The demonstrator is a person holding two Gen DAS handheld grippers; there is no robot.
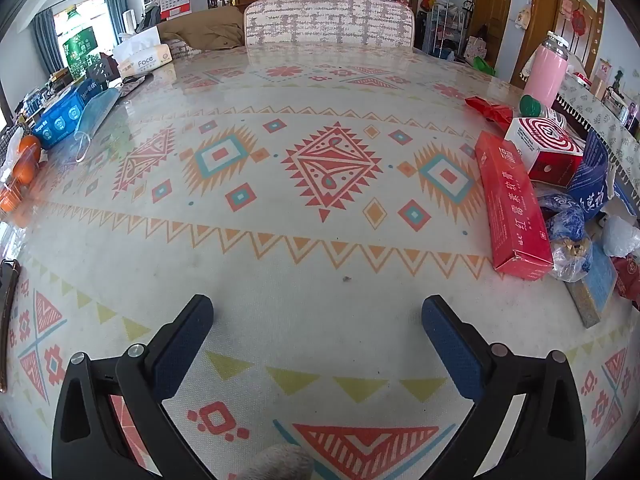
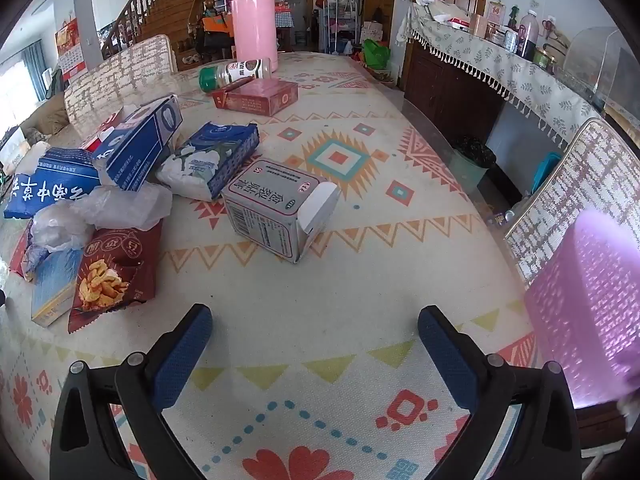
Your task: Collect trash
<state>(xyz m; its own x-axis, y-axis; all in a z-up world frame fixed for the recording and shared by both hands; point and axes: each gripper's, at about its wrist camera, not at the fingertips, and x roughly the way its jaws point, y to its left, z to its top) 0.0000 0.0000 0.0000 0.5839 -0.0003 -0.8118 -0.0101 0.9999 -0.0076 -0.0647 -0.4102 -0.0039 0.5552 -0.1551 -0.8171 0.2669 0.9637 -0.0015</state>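
Note:
Trash lies in a pile on the patterned table. The right wrist view shows a grey carton with an open flap, a dark red snack bag, crumpled clear plastic, blue boxes, a tissue pack and a flat red box. The left wrist view shows a long red box, a red-and-white spiral box and blue wrappers at the right. My left gripper is open and empty over bare tablecloth. My right gripper is open and empty, just short of the grey carton.
A pink thermos and a green-capped bottle stand at the far side. A pink-purple bin sits at the right table edge by a chair. Tissue box, face mask and oranges line the left edge.

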